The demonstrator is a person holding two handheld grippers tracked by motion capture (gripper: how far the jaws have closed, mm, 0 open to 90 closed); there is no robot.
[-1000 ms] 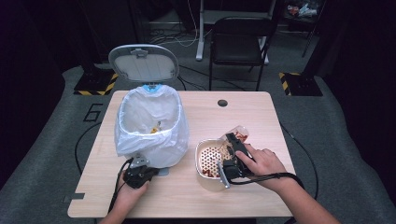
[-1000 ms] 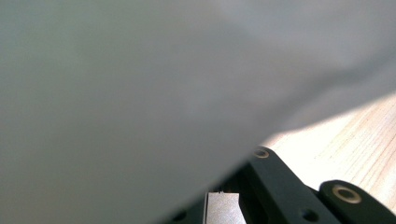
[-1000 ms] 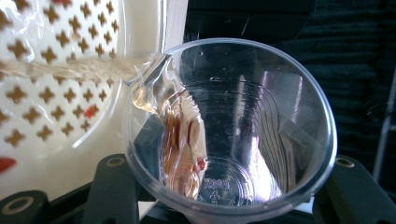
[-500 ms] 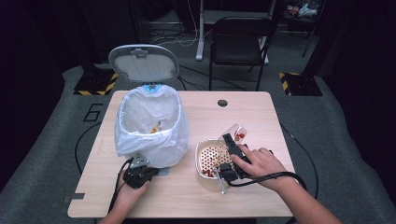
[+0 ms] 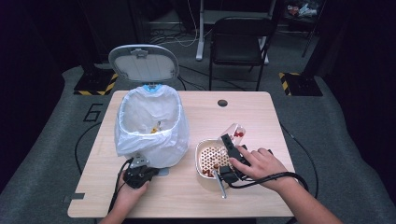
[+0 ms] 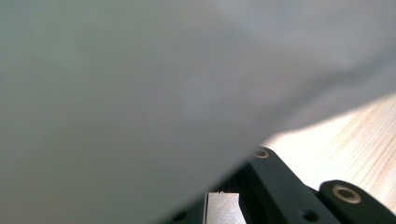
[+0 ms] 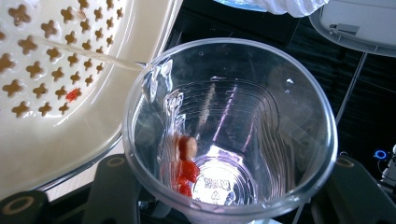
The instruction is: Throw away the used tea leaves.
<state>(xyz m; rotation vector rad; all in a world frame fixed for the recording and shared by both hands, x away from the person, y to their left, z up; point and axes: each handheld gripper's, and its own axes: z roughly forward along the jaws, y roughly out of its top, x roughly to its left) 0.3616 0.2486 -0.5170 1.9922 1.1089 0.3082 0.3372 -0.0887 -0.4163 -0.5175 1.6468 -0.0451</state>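
Clear plastic cup (image 7: 229, 130) sits gripped between the jaws of the right gripper (image 5: 229, 156), tilted with its mouth toward the cream strainer bowl (image 5: 205, 161) just beside it; a few red bits (image 7: 186, 170) cling inside. Across the table (image 5: 243, 114), the left gripper (image 5: 137, 175) rests shut against the white bag-lined bin (image 5: 149, 126), holding nothing visible.

Light wood table (image 5: 196, 196) had 1 round cable hole near far edge. On it sat bagged white bin (image 5: 148, 126) and cream strainer bowl (image 5: 210, 158).
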